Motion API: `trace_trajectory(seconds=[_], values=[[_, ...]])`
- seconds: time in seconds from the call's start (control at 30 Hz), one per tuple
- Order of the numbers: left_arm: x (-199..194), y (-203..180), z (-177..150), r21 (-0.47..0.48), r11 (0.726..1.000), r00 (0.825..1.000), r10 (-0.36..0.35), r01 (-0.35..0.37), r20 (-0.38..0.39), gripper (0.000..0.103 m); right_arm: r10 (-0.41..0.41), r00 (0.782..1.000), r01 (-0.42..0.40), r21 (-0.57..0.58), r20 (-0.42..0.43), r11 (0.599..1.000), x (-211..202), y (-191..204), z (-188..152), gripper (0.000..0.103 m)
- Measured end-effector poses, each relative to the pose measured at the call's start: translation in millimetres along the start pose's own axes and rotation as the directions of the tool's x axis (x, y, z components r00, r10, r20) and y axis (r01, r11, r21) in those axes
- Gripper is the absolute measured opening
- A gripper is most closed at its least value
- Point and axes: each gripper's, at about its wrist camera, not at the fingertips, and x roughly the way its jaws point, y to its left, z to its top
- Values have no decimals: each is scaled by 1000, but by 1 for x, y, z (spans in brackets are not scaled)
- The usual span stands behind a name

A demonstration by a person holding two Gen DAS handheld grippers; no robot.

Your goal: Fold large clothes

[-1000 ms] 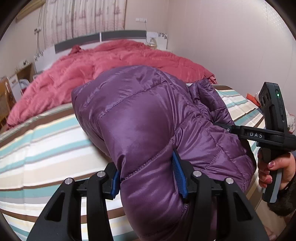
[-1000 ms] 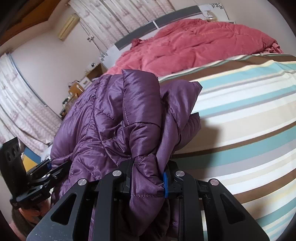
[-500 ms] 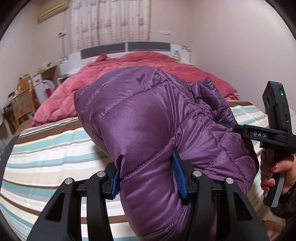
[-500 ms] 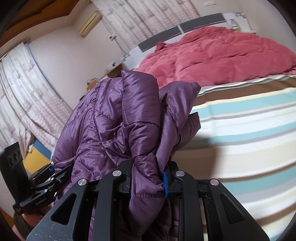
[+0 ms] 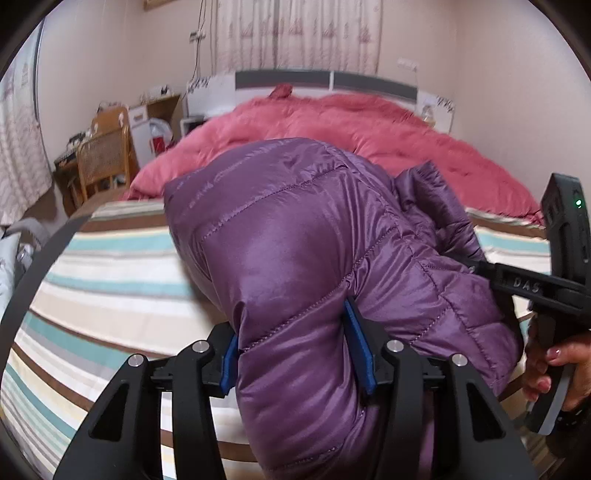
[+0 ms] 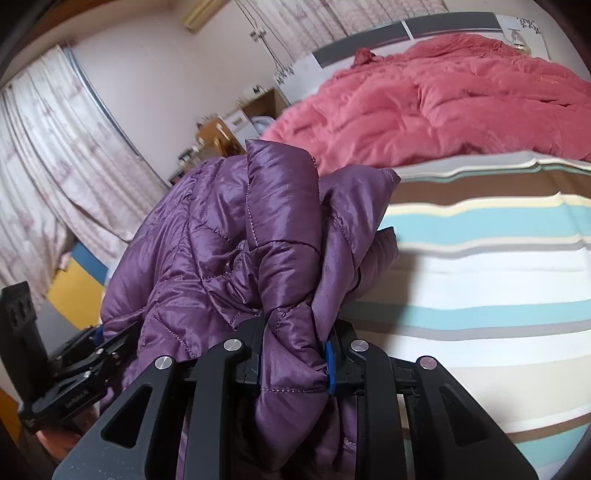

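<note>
With my left gripper (image 5: 295,347) and right gripper (image 6: 293,356) both clamped on the purple jacket (image 5: 314,240) above the striped sheet (image 5: 110,280) — its lower part hidden — I judged level hands necessary.

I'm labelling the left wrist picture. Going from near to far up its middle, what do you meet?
Left claw shut on the purple puffer jacket → pink quilt on the striped bed → headboard → patterned curtain on the far wall.
</note>
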Motion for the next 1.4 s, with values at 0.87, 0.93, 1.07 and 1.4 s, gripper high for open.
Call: trace_trajectory(seconds=[0.87,0.93,1.07,1.4], values=[[-9,-12,-77,73,996,998,60,-58,-36,81,-304,952,292,-193,-38,937,-17,15,-79,46],[-10,-11,-74,59,996,997,65,-63,-41,81,-316,948,304,-190,-37,934,-15,17,-78,46],[-22,-12,-68,18,997,996,71,-70,-48,86,-260,965,255,-109,-34,961,-32,14,-72,53],[-66,-21,-84,-98,986,990,133,-136,-39,101,-218,975,221,-141,38,965,-87,42,-93,83]])
